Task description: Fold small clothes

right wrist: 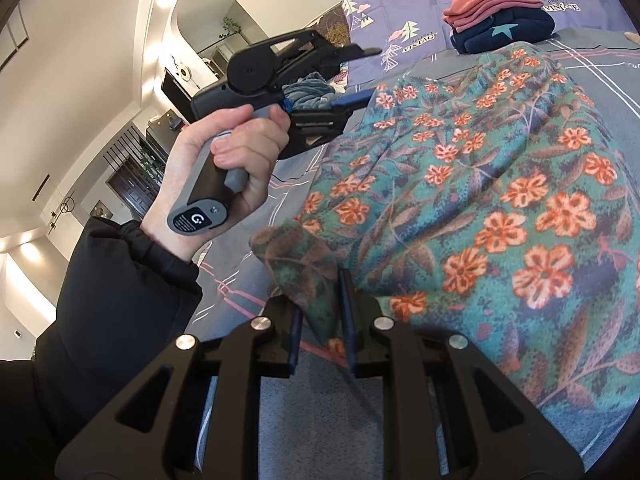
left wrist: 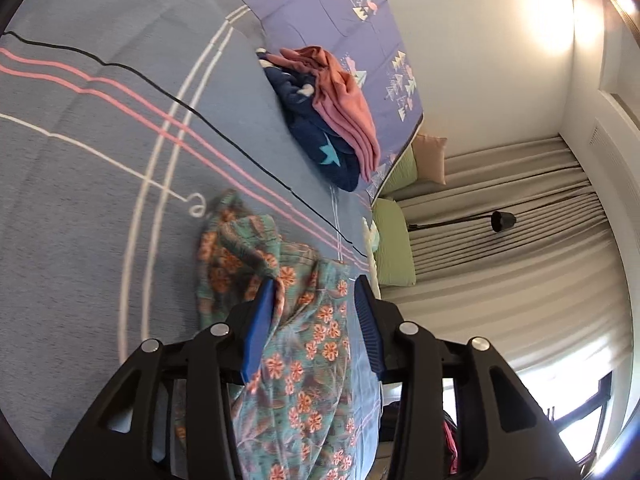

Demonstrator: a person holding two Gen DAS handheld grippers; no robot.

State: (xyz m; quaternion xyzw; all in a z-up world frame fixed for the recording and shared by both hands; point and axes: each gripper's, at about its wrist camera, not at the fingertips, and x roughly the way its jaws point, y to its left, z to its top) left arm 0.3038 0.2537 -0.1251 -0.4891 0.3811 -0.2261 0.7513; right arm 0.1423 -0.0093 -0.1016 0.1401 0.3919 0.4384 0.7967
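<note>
Here, a teal garment of soft fabric printed with orange flowers [right wrist: 480, 184] lies spread on a grey bedsheet with pink, white and black lines [left wrist: 80, 184], one portion bunched up ahead of the left gripper [left wrist: 316, 292]. The left gripper's blue pads stand moderately apart; the floral cloth passes between them and touches the left-hand pad [left wrist: 260, 328], while the other pad is clear of it, so nothing is pinched. In the right wrist view this same tool appears at the upper left, gripped by a bare hand [right wrist: 236, 152] emerging from a black sleeve [right wrist: 120, 280], its tip at the garment's far edge. The right gripper [right wrist: 322, 316] has its fingers narrowly set, closed on a folded corner of the floral garment that rises between the dark pads. Farther back, a stack of folded clothes, pink pieces over a navy piece with a light-blue star [left wrist: 332, 128], rests at the border of the grey sheet and a purple cover printed with tree motifs [left wrist: 320, 4]. Green pillows [left wrist: 394, 240] and grey curtains [left wrist: 520, 208] lie beyond the bed's edge.
</note>
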